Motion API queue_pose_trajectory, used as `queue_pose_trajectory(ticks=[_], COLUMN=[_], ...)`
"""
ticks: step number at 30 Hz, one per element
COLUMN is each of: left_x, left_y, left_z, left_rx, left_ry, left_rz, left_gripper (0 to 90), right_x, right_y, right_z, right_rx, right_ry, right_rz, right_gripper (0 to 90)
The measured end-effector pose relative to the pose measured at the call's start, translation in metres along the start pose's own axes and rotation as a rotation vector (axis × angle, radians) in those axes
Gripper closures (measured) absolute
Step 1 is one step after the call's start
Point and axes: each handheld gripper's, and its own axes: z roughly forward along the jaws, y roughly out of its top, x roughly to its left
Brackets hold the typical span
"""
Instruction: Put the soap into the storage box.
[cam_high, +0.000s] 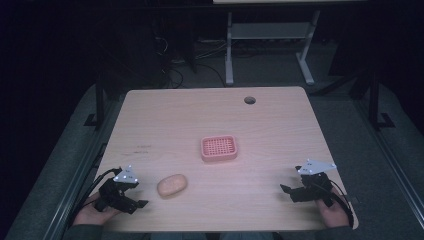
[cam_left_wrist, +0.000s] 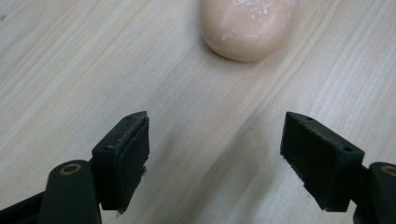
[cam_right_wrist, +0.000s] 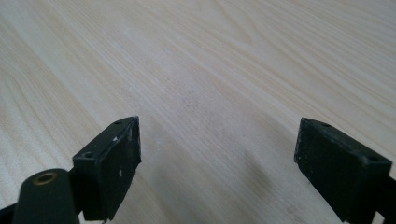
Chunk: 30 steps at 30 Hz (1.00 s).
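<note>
A peach-coloured bar of soap (cam_high: 172, 185) lies on the wooden table (cam_high: 210, 120), front left of centre. A pink slotted soap dish (cam_high: 218, 148) stands near the table's middle. My left gripper (cam_high: 140, 195) rests at the front left corner, open, its jaws pointing right toward the soap a short way off. In the left gripper view the soap (cam_left_wrist: 247, 28) lies just beyond the gripper (cam_left_wrist: 215, 158), and nothing sits between the jaws. My right gripper (cam_high: 285, 189) is at the front right edge, open and empty; in its own view the right gripper (cam_right_wrist: 217, 168) has bare wood ahead.
A round cable hole (cam_high: 249, 100) sits near the table's far edge. Beyond the table stand a white desk frame (cam_high: 270, 45) and loose cables on a dark floor.
</note>
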Motion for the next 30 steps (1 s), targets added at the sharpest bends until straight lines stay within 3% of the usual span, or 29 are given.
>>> queue_pose_trajectory(ticks=[16, 30], left_x=[-0.011, -0.013], left_y=[0.029, 0.037], left_z=[0.011, 0.012], left_rx=[0.007, -0.007], left_ry=[-0.016, -0.012], left_rz=[0.078, 0.089], left_gripper=[23.6, 23.8], right_x=[0.003, 0.003], right_y=[0.002, 0.003], right_z=[0.001, 0.001], right_rx=[0.002, 0.002], right_ry=[0.0, 0.003], right_rz=[-0.012, -0.018], right_gripper=[14.1, 14.2])
